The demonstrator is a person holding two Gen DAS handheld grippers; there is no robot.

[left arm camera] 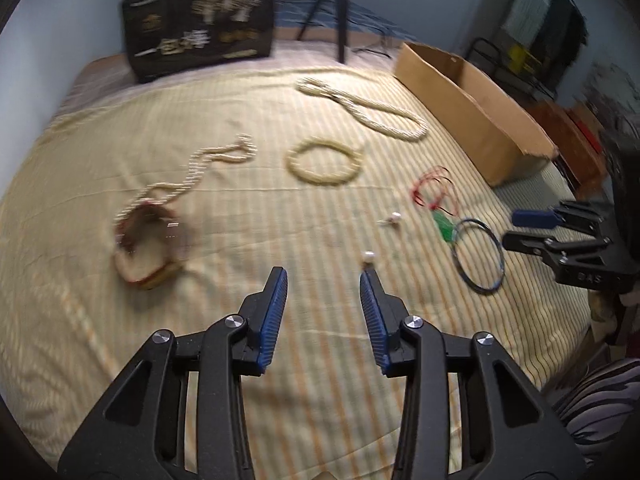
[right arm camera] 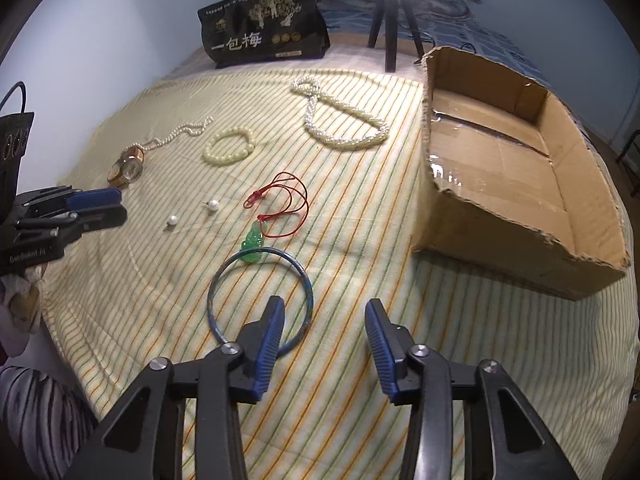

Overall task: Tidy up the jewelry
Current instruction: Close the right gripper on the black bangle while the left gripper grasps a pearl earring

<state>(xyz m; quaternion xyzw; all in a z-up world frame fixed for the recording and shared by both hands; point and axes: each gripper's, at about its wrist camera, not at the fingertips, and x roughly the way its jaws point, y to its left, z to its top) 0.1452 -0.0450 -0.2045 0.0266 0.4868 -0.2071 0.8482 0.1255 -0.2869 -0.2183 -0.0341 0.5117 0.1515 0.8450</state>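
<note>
Jewelry lies spread on a striped bedspread. A blue bangle [right arm camera: 260,300] lies just ahead of my open, empty right gripper [right arm camera: 324,312], whose left finger overlaps its rim. A green pendant on a red cord [right arm camera: 253,245] touches the bangle's far edge. Two pearl earrings [right arm camera: 212,205] [right arm camera: 173,220] lie left of the cord. A pearl bracelet [right arm camera: 230,145], a long pearl necklace [right arm camera: 344,120], a thin chain [right arm camera: 180,132] and a gold watch [right arm camera: 127,166] lie farther back. My left gripper [left arm camera: 324,276] is open and empty, with one earring [left arm camera: 368,257] at its right fingertip.
An open, empty cardboard box [right arm camera: 520,168] stands on the right of the bed. A black printed bag [right arm camera: 260,28] and a tripod [right arm camera: 390,16] stand at the back. The bed edge runs near me, with a patterned sleeve [right arm camera: 36,412] at the lower left.
</note>
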